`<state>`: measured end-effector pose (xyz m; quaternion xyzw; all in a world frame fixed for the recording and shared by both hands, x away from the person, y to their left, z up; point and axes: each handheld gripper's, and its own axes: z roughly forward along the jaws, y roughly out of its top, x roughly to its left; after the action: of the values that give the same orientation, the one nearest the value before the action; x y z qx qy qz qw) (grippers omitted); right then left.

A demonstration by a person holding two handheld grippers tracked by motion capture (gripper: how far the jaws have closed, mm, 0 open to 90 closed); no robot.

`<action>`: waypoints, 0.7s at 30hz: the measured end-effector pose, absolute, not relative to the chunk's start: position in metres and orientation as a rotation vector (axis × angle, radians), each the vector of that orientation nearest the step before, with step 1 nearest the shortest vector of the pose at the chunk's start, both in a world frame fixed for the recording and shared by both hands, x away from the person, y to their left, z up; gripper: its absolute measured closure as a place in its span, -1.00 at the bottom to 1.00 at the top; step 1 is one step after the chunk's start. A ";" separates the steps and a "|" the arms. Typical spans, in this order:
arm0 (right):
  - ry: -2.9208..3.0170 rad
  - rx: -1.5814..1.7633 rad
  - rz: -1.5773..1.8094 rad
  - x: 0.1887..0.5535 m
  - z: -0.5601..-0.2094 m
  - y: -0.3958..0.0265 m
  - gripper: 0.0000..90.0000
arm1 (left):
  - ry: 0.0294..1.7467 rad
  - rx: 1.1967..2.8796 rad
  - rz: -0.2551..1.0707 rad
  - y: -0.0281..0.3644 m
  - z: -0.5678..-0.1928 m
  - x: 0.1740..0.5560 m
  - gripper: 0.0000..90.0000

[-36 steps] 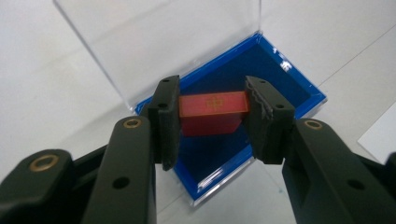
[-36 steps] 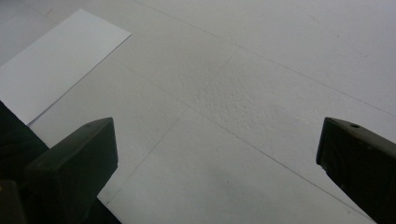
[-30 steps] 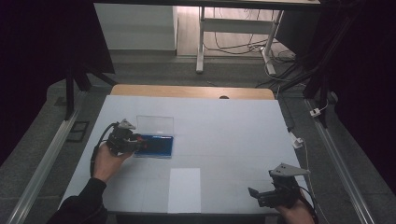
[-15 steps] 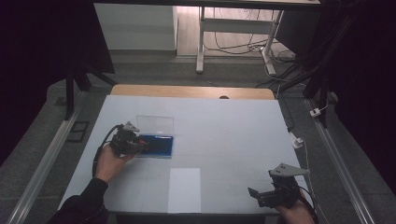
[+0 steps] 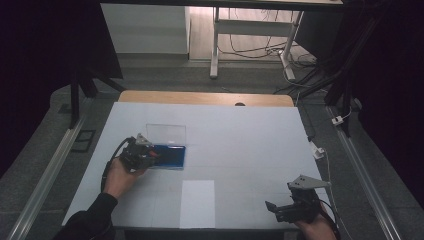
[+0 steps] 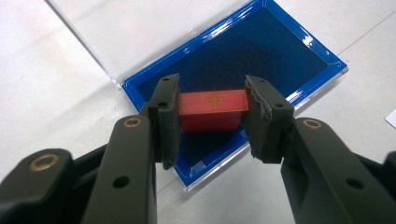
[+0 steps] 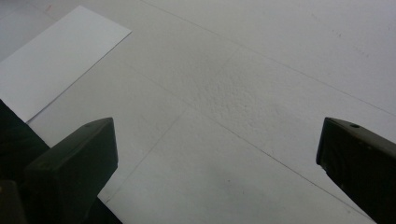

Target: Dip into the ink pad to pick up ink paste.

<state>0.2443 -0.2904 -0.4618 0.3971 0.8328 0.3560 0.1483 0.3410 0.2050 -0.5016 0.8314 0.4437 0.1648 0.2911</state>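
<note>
Right now the left claw clamps the red block crosswise, directly above the blue case; the right claw gapes empty, well apart.

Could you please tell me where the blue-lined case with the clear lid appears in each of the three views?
High view: blue-lined case left of centre, at the left tool.
Left gripper view: case at centre, behind the small red block.
Right gripper view: bare table, no case.
Shared landmark: white paper sheet.

Dim room, bright table

Light falls on the white table; the room's sides are dark, and the close claw pictures look blurry.
</note>
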 end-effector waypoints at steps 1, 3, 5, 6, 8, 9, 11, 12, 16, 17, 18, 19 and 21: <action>2.395 1.142 1.024 0.244 -0.462 -0.290 -1.00 | 1.189 2.203 0.421 0.207 -0.502 0.341 0.31; 2.395 1.142 1.024 0.244 -0.462 -0.291 -1.00 | 1.197 2.177 0.384 0.212 -0.503 0.342 0.31; 2.394 1.143 1.025 0.244 -0.462 -0.291 -1.00 | 1.199 2.166 0.370 0.214 -0.504 0.343 0.31; 2.394 1.143 1.025 0.244 -0.462 -0.291 -1.00 | 1.201 2.167 0.366 0.214 -0.504 0.344 0.31; 2.396 1.143 1.024 0.244 -0.462 -0.291 -1.00 | 1.202 2.172 0.368 0.213 -0.503 0.344 0.31; 2.396 1.143 1.023 0.244 -0.462 -0.291 -1.00 | 1.203 2.177 0.368 0.212 -0.503 0.345 0.31; 2.399 1.143 1.022 0.245 -0.462 -0.290 -1.00 | 1.205 2.192 0.383 0.209 -0.502 0.345 0.31; 2.400 1.142 1.018 0.245 -0.462 -0.290 -1.00 | 1.205 2.210 0.401 0.206 -0.501 0.345 0.31; 2.401 1.142 1.017 0.245 -0.462 -0.290 -1.00 | 1.203 2.232 0.435 0.202 -0.500 0.344 0.31; 2.401 1.142 1.016 0.245 -0.462 -0.290 -1.00 | 1.210 2.213 0.408 0.205 -0.501 0.345 0.31; 2.401 1.142 1.017 0.245 -0.462 -0.290 -1.00 | 1.215 2.198 0.387 0.207 -0.501 0.346 0.31; 2.401 1.142 1.017 0.245 -0.462 -0.290 -1.00 | 1.218 2.190 0.377 0.209 -0.501 0.346 0.31; 2.399 1.142 1.020 0.245 -0.462 -0.290 -1.00 | 1.215 2.185 0.358 0.211 -0.501 0.347 0.31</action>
<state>0.2448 -0.2902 -0.4622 0.3969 0.8337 0.3546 0.1472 0.3475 0.2109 -0.5014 0.8244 0.4585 0.1351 0.3032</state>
